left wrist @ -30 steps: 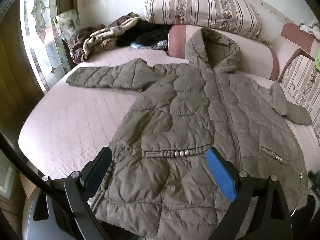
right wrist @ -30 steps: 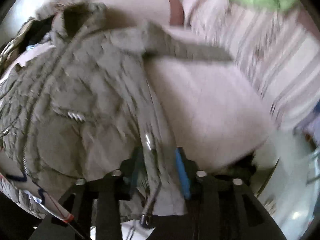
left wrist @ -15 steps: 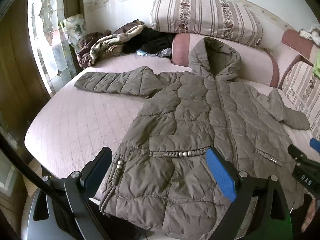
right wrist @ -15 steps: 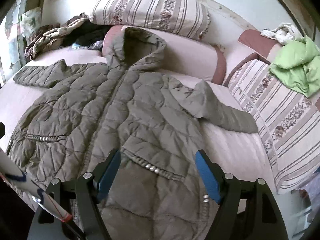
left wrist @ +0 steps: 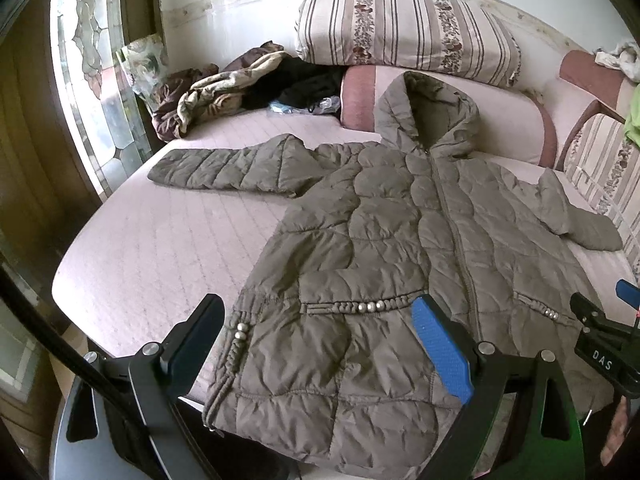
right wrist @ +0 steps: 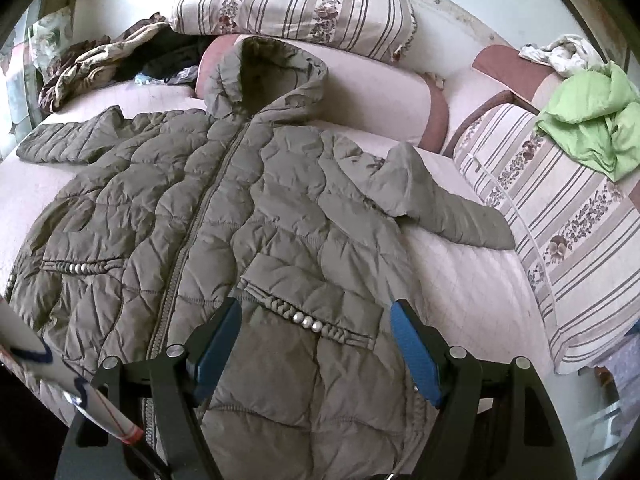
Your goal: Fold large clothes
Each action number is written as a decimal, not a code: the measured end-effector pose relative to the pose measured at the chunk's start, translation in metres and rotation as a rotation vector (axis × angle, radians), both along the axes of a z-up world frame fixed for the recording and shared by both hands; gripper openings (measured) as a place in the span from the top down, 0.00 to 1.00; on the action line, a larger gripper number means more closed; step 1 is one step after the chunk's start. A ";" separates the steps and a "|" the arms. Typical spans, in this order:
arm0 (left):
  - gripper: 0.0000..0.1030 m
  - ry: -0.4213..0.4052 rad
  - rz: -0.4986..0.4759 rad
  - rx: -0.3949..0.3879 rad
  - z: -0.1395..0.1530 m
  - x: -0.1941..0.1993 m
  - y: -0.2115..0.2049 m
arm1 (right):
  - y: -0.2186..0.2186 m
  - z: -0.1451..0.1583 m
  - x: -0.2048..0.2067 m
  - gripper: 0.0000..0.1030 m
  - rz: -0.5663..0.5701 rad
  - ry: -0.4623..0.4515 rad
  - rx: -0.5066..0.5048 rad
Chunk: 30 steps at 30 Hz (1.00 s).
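An olive quilted hooded coat (left wrist: 384, 248) (right wrist: 208, 208) lies front up and zipped on the pale bed (left wrist: 160, 248), hood toward the pillows, both sleeves spread out. My left gripper (left wrist: 316, 332) hovers open above the coat's lower left hem, nothing between its fingers. My right gripper (right wrist: 316, 332) is open over the lower right part near the beaded pocket (right wrist: 308, 320), touching nothing. In the left wrist view the right gripper's tips (left wrist: 604, 320) show at the right edge.
Striped pillows (left wrist: 408, 28) and a pink bolster (right wrist: 372, 88) line the far side. A heap of clothes (left wrist: 224, 92) lies at the back left by the stained-glass window (left wrist: 92, 76). A green garment (right wrist: 592, 120) sits on the right striped cushion (right wrist: 568, 232).
The right gripper let go of the coat's hem, opened wide and pulled back and up, bringing the whole coat into its view. The left gripper stayed open and barely moved.
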State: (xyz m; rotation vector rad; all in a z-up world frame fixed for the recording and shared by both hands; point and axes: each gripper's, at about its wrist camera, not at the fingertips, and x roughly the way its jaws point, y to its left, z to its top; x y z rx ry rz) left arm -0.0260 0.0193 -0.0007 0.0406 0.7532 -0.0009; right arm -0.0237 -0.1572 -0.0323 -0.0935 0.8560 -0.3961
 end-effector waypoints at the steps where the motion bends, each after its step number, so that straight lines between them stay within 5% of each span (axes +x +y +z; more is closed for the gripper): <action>1: 0.08 -0.001 0.003 0.004 0.000 0.001 0.001 | 0.000 -0.001 0.001 0.22 0.001 0.004 -0.001; 14: 0.08 -0.023 0.083 0.056 0.007 0.015 0.026 | 0.001 -0.006 0.007 0.22 0.001 0.015 -0.015; 30: 0.08 -0.044 0.225 0.132 0.018 0.051 0.107 | 0.005 -0.013 0.027 0.22 0.008 0.046 -0.049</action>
